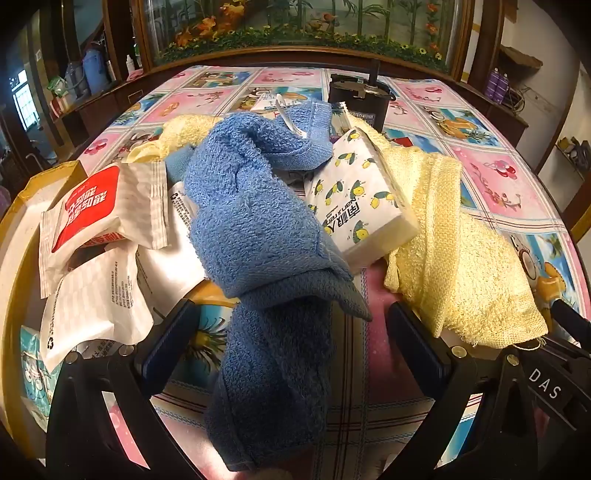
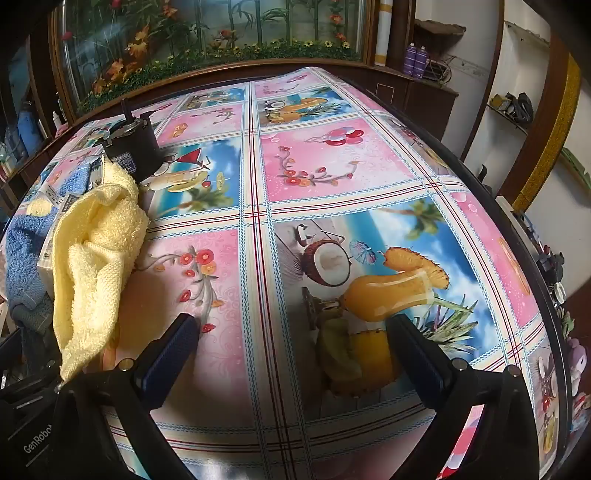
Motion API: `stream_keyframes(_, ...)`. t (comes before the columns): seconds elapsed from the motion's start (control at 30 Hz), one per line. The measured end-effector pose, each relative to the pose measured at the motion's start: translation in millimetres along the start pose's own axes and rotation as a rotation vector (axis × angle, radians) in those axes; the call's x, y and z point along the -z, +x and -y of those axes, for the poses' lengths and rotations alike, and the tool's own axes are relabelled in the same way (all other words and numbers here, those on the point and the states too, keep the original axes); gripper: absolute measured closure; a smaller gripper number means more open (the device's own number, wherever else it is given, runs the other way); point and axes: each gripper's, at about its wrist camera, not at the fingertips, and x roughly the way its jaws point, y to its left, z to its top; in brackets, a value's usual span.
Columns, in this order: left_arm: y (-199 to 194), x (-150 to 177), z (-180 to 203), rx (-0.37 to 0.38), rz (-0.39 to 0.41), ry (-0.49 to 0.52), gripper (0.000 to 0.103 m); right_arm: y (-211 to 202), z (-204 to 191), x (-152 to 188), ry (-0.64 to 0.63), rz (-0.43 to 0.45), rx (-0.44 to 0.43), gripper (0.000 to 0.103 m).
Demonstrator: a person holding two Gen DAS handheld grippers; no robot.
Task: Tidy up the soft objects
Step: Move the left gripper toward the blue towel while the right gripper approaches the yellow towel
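Observation:
A rumpled blue towel (image 1: 258,229) runs down the middle of the left wrist view, its lower end lying between the wide-apart fingers of my left gripper (image 1: 291,325), which is open and does not press on it. A yellow towel (image 1: 454,258) lies crumpled to the right, and a tissue pack with a lemon print (image 1: 362,206) leans between the two towels. White and red wipe packets (image 1: 99,210) are piled at the left. My right gripper (image 2: 291,332) hovers open over bare tablecloth, with the yellow towel (image 2: 96,251) and blue towel (image 2: 22,251) off to its left.
A black cylindrical motor-like object (image 1: 360,98) stands behind the pile. A yellow-rimmed tray or bag (image 1: 26,206) sits at the left edge. The patterned tablecloth (image 2: 332,177) spreads to the right, ending at a dark table edge (image 2: 517,206). A fish tank cabinet (image 2: 207,33) stands behind the table.

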Motion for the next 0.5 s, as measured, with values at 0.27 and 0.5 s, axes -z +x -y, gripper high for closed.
stream_keyframes(0.27,-11.0,14.7,6.0,0.022,-0.043,0.034,0.000,-0.6,0.1,-0.9,-0.003,0.000,-0.005,0.000)
stream_keyframes(0.5,-19.2,23.8,5.6,0.043,-0.077,0.080,0.000,1.4,-1.3,-2.2,-0.052,-0.038,-0.036,0.000)
